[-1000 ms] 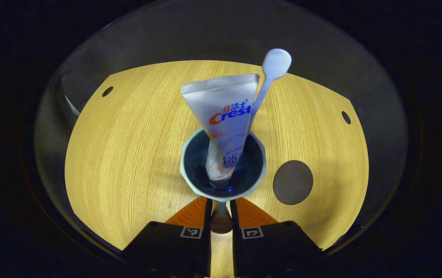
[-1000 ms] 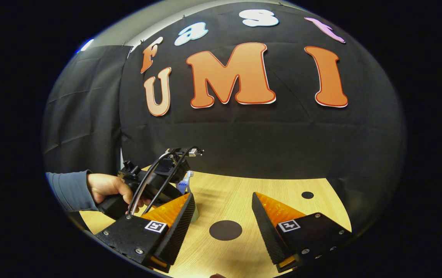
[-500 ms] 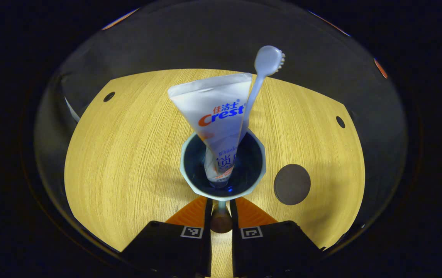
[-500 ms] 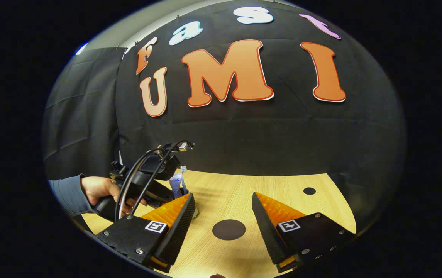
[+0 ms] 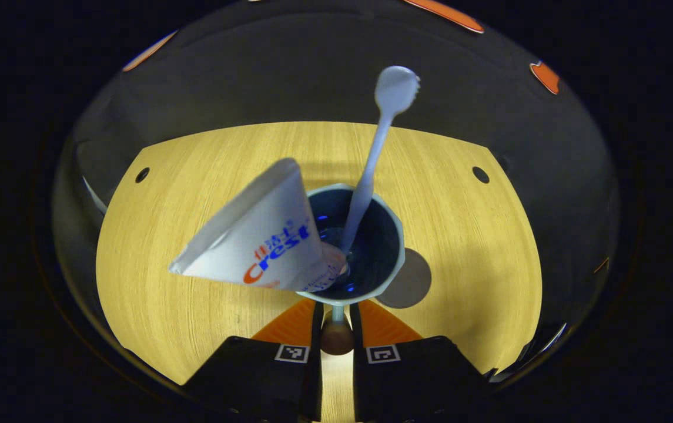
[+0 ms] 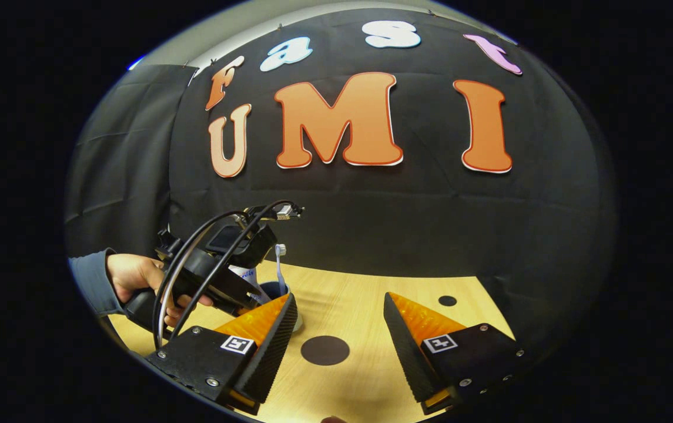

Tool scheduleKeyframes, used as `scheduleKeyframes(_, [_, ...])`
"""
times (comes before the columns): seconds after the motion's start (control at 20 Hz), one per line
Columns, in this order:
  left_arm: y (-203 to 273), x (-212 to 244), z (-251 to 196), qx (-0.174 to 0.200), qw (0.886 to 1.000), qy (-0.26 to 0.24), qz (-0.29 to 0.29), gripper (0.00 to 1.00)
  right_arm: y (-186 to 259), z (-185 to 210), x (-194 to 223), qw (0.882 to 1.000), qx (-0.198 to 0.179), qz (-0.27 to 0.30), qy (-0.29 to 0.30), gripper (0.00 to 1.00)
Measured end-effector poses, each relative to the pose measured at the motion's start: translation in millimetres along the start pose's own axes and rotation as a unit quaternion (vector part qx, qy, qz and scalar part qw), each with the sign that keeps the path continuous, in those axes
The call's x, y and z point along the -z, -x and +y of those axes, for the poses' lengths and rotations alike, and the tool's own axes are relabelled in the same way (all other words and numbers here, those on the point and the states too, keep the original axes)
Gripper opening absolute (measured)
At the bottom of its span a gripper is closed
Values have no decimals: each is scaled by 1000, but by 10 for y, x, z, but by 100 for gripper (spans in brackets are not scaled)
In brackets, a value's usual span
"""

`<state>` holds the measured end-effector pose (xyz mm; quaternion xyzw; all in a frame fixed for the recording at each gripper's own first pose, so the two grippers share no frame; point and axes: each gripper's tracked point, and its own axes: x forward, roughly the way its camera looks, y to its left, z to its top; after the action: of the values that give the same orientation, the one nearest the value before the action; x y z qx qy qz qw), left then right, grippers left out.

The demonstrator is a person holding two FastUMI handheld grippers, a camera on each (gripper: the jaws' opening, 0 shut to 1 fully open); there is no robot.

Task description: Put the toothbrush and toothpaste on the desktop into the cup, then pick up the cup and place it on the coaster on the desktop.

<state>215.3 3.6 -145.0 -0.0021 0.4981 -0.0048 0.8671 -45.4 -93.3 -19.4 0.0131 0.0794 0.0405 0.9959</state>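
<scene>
In the left gripper view, the left gripper (image 5: 336,314) pinches the cup (image 5: 392,226) by its near rim — toothpaste tube (image 5: 260,247) and toothbrush (image 5: 371,158) lean inside, the coaster (image 5: 411,286) just beside.

In the right gripper view, the right gripper (image 6: 341,338) hangs with fingers wide apart, holding nothing, the coaster (image 6: 324,350) between its fingers — likely standing clear of the placement.

One cup (image 5: 394,235), one toothbrush (image 5: 371,158), one toothpaste (image 5: 260,247), one coaster (image 6: 325,350), seemingly three desktop holes.
</scene>
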Motion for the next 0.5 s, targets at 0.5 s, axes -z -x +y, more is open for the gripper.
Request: scheduleKeyframes(0.5, [-425,88,-318,16,998,-60,18,21,177,-388,109,999,30,-1,-30,89])
